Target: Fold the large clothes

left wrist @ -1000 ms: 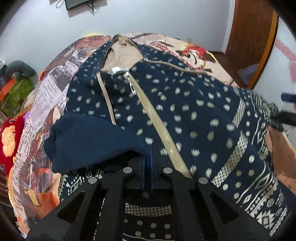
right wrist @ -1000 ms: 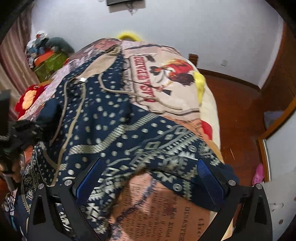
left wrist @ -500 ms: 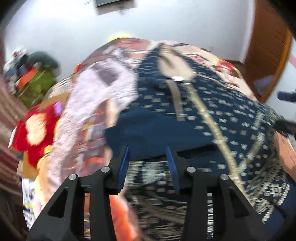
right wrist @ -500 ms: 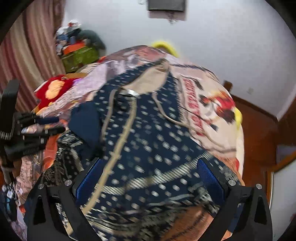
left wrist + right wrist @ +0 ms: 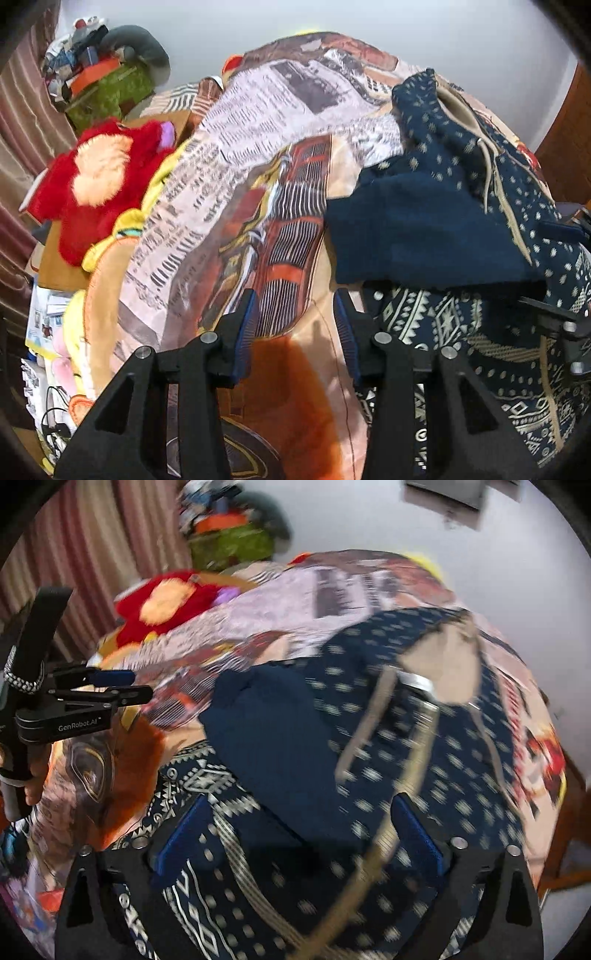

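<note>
A navy hooded zip jacket [image 5: 461,229] with cream dots and a beige lining lies on the bed, one plain navy sleeve [image 5: 280,746] folded across its front. My left gripper [image 5: 295,325] is open over the printed bedspread [image 5: 280,155], left of the jacket, with nothing between its fingers. In the right wrist view it shows at the left edge [image 5: 122,686], held by a hand [image 5: 35,779]. My right gripper [image 5: 301,823] hovers over the jacket [image 5: 369,738] near its patterned hem. Its wide jaws are closing, and the cloth below them is not pinched.
A red plush toy [image 5: 99,184] lies at the bed's left side. Behind it a green box [image 5: 110,88] is piled with clutter, beside a striped curtain [image 5: 92,554]. Wooden furniture [image 5: 569,147] stands at the right. Papers and cables lie on the floor at lower left.
My left gripper let go of the navy sleeve, opened, and swung left off the jacket onto the bedspread. My right gripper swept left from the hem corner to above the jacket's front.
</note>
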`<state>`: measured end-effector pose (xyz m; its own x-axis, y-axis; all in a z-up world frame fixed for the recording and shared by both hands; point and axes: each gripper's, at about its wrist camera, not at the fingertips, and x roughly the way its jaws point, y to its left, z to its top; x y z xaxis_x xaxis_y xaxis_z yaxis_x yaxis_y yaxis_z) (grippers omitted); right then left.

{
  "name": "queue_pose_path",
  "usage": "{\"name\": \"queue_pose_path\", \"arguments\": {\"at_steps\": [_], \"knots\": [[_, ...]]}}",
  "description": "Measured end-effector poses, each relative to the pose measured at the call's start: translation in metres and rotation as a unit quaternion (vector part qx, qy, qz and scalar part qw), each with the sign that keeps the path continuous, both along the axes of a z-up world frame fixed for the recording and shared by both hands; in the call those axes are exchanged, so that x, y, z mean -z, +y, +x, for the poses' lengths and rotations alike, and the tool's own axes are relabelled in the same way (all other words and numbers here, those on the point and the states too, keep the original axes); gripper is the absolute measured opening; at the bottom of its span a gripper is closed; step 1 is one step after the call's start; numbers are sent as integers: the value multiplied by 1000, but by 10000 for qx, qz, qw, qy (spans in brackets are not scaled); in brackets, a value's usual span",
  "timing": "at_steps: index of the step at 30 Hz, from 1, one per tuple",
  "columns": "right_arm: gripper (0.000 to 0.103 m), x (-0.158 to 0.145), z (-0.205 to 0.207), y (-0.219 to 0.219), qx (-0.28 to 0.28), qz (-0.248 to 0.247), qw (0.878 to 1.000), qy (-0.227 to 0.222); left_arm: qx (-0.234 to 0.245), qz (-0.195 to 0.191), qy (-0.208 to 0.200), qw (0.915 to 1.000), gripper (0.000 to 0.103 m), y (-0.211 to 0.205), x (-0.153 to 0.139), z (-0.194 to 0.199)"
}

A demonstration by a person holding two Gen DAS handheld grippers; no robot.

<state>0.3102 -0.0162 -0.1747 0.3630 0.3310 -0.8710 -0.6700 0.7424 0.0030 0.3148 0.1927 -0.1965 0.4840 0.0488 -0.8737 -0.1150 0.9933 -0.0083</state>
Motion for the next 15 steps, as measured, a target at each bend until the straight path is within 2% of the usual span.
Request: {"name": "queue_pose_path", "arguments": {"at_steps": [4,8,10,12,14,15], "knots": [[82,23,6,42,-386,-378,9985,-39,100,-136,29,9999,42,4,9,-1],[75,43,12,66,-570,-782,9951,-177,177,-133,58,9997,42,6,15,-1],[67,51,12,74,-609,-957,9932,-271,204,-121,60,9997,42,5,16,0],[51,57,13,78,-610,-1072,9918,-340,235,-151,60,9996,42,6,17,0],[40,59,17,78,-533,-1074,9921,-370,241,-142,43,9996,42,5,18,0],[31,59,17,77,-491,-1086,9920,-418,243,-145,44,9996,42,4,18,0]]}}
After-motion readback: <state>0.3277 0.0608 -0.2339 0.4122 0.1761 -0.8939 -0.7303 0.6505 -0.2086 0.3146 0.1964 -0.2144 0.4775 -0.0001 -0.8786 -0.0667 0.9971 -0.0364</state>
